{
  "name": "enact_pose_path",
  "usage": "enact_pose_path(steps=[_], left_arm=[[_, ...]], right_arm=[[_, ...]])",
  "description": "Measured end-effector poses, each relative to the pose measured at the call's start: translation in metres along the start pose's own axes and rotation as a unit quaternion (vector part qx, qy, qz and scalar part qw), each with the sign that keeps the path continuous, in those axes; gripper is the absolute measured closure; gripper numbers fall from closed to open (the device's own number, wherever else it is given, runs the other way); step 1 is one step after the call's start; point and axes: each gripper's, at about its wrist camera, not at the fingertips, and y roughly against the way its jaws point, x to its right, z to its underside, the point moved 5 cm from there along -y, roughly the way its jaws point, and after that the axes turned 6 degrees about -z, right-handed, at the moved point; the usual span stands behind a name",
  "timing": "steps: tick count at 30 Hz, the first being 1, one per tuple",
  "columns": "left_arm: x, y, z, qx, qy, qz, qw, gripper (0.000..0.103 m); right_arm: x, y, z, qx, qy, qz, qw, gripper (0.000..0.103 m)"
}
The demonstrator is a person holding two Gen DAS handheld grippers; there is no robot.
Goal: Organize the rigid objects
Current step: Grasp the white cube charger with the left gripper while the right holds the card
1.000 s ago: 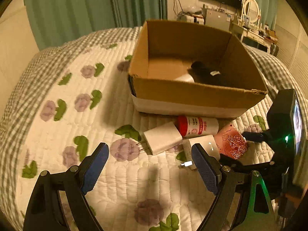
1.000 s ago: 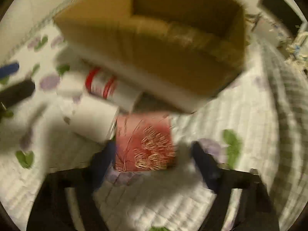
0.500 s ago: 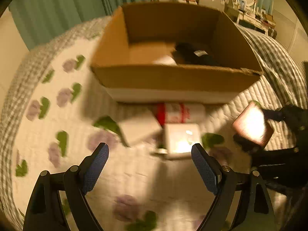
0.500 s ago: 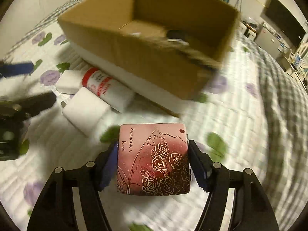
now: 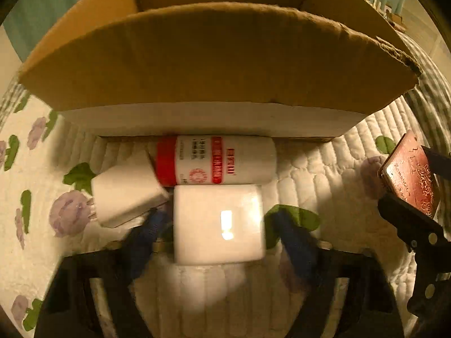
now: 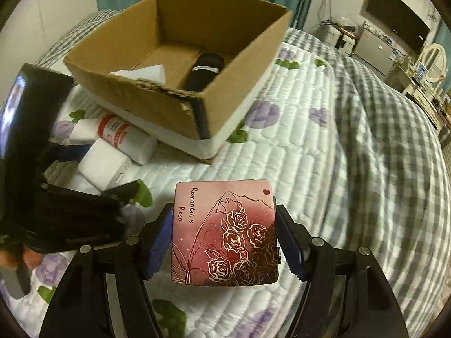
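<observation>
My right gripper [image 6: 224, 242] is shut on a pink rose-patterned case [image 6: 225, 233], held above the quilt; the case also shows in the left wrist view [image 5: 408, 180]. My left gripper [image 5: 218, 233] is open, its blurred blue fingers either side of a white square box [image 5: 218, 225] on the bed. Whether they touch it I cannot tell. A white bottle with a red cap [image 5: 214, 160] lies behind the box against the cardboard box [image 5: 214, 64]. A white charger block [image 5: 126, 191] lies to its left.
The cardboard box [image 6: 157, 104] holds a black cylinder [image 6: 204, 70] and a white item [image 6: 149, 71]. The bed has a floral quilt [image 6: 296, 146] and a checked blanket [image 6: 394, 155]. Furniture and a TV stand at the far right.
My left gripper has moved forward and down onto the white square box, its fingers closer together. My right gripper has lifted the rose case and swung right.
</observation>
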Motion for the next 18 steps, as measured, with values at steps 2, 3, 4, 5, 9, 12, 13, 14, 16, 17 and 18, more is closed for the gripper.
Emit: enact_pose_path(steps=[2,3,4,5,9,12,13,14,16,17,18], left_arm=[[0.001,0.007,0.002,0.008,0.001,0.018,0.9998,0.037],[0.0,0.011,0.004,0.011,-0.001,0.027,0.9996,0.037],[-0.001,0.017,0.005,0.015,-0.003,0.033,0.9993,0.037],[-0.003,0.022,0.006,0.017,-0.005,0.036,0.9992,0.037],[-0.013,0.054,0.009,0.043,-0.001,0.06,0.9973,0.037],[-0.023,0.082,0.014,0.064,-0.004,0.077,0.9949,0.037],[-0.025,0.089,0.013,0.071,-0.006,0.078,0.9943,0.037],[-0.027,0.099,0.012,0.079,-0.008,0.081,0.9935,0.037],[-0.034,0.116,0.008,0.094,-0.008,0.089,0.9915,0.037],[-0.039,0.127,0.003,0.104,-0.009,0.093,0.9901,0.037],[-0.042,0.137,-0.002,0.115,-0.012,0.092,0.9889,0.037]], right_arm=[[-0.004,-0.003,-0.001,-0.001,0.002,-0.001,1.0,0.034],[-0.006,-0.004,-0.001,-0.003,0.0,-0.003,1.0,0.034],[-0.008,-0.004,-0.002,-0.005,-0.003,-0.005,1.0,0.034],[-0.01,-0.003,-0.002,-0.006,-0.005,-0.007,1.0,0.034],[-0.018,0.009,-0.008,-0.001,0.001,-0.003,1.0,0.034],[-0.024,0.029,-0.014,0.008,0.002,0.005,1.0,0.034],[-0.026,0.036,-0.017,0.011,0.005,0.011,1.0,0.034],[-0.03,0.044,-0.019,0.017,0.006,0.016,1.0,0.034],[-0.038,0.062,-0.026,0.027,0.007,0.018,0.999,0.034],[-0.041,0.068,-0.028,0.03,0.009,0.019,0.999,0.034],[-0.046,0.08,-0.032,0.035,0.01,0.02,0.999,0.034]])
